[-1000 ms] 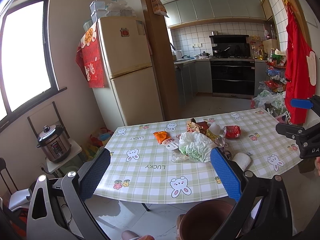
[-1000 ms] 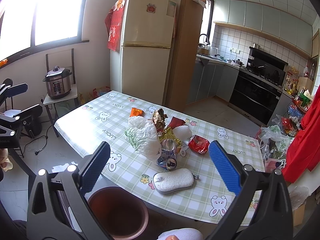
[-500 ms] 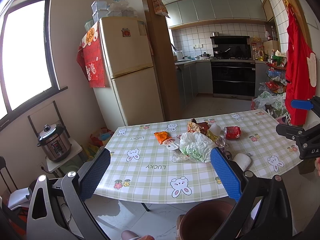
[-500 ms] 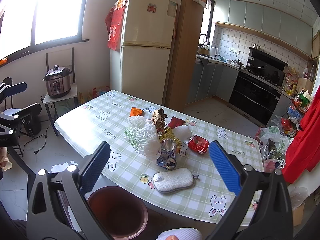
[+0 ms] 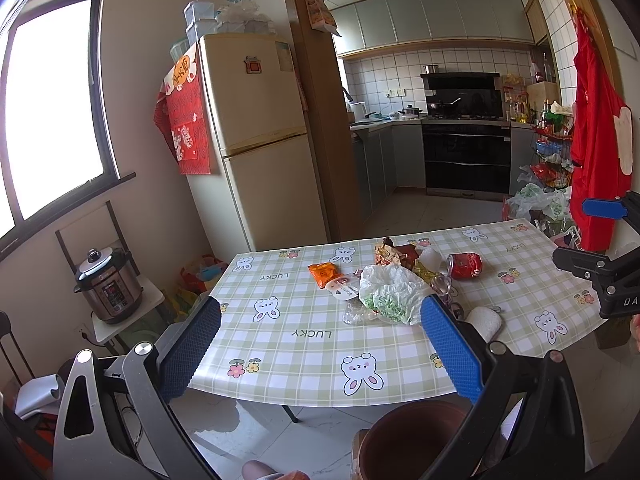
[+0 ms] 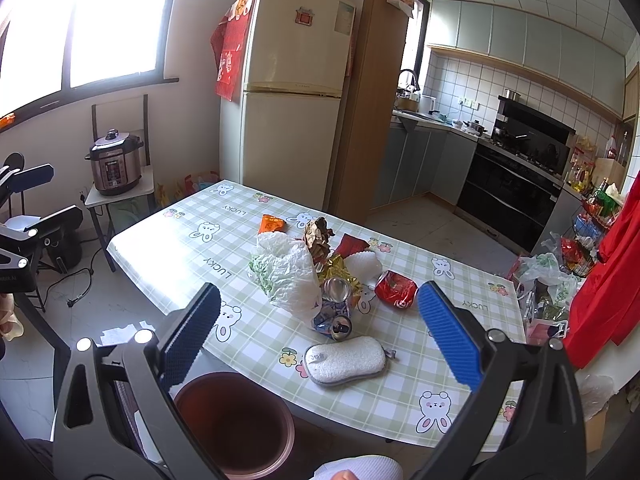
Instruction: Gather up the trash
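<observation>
Both the left gripper (image 5: 320, 344) and the right gripper (image 6: 318, 332) are held spread and empty. Beyond the fingertips, a checked tablecloth (image 6: 208, 248) strewn with a white plastic bag (image 6: 292, 276) and a crushed red can (image 6: 396, 290) is seen; below them a brown bin (image 6: 236, 424) is set on the tiled kitchen floor.

Room: combined dining area and kitchen. Large window (image 5: 52, 120) at left, dark frame, strong daylight. Walls beige; floor (image 5: 328, 436) pale tile. Cream two-door fridge (image 5: 256, 136) against wall, red hanging (image 5: 188, 120) on its side, boxes on top. Wooden pillar (image 5: 316, 100) beside fridge. Pressure cooker (image 5: 108, 284) on small white stand below window. Kitchen behind: grey-green cabinets (image 5: 432, 16), white tiled wall, black oven (image 5: 466, 158). Red garment (image 5: 596, 128) hangs at right. Desk (image 5: 304, 344) covered by green checked cloth.
</observation>
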`<state>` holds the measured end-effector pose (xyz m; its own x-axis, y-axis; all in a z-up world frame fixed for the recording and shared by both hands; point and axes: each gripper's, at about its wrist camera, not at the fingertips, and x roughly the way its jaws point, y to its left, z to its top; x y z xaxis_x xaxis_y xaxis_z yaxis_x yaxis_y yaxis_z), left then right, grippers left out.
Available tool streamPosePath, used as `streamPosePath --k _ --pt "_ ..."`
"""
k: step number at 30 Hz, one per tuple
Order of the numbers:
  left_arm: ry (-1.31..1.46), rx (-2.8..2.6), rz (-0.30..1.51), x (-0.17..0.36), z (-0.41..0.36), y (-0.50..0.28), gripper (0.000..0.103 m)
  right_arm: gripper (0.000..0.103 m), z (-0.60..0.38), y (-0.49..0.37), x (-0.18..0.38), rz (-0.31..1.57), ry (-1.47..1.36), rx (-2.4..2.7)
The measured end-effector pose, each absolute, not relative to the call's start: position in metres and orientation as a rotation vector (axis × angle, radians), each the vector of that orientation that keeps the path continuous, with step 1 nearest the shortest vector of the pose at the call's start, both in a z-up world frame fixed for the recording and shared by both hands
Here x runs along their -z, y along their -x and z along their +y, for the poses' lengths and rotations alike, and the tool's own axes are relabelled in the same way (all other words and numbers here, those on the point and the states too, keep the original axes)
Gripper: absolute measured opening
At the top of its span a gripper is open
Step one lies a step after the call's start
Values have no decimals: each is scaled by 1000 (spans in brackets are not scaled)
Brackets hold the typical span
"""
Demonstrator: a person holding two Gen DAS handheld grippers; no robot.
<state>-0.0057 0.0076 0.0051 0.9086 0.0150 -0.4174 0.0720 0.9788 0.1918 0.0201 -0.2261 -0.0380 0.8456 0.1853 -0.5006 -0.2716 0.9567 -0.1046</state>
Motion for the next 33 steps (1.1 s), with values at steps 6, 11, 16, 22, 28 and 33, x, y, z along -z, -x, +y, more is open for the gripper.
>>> streamPosePath --k 6,11,16,22,28,33 --pt "-204 29 429 -5 9 5 98 98 -223 -20 39 509 178 -243" --pt "-202 26 429 -6 10 6 98 98 -224 -17 38 508 179 -242" --pt "-203 23 416 -5 10 7 98 98 -223 -18 39 508 179 -240" --pt "-194 42 390 -2 12 9 98 98 -224 -20 44 510 180 -238" --pt "-172 88 402 16 18 2 98 98 -234 -32 59 550 156 -220" --pt "-130 111 431 40 22 -11 98 98 -236 -46 94 616 146 -216"
